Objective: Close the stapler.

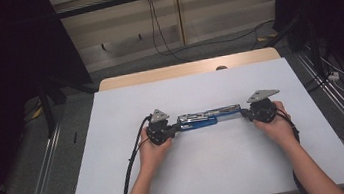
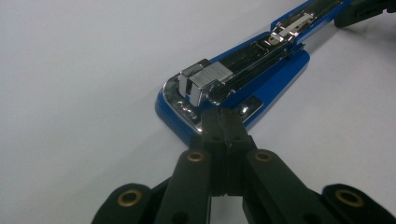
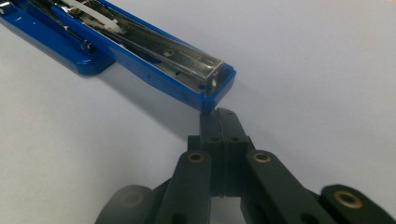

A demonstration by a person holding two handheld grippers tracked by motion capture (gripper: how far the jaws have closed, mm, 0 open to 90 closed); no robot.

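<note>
Blue stapler, opened flat, chrome inside

Quick count: one blue stapler, swung fully open so it lies flat as a long strip. One block of staples sits in its metal channel. Two handheld grippers, a left gripper and a right gripper, one at each end. One white table under it all.

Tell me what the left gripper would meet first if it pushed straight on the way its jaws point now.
The left gripper, jaws shut, points at the near end of the opened blue stapler. It would meet that chrome-tipped end at once; they look already touching or nearly so.
</note>
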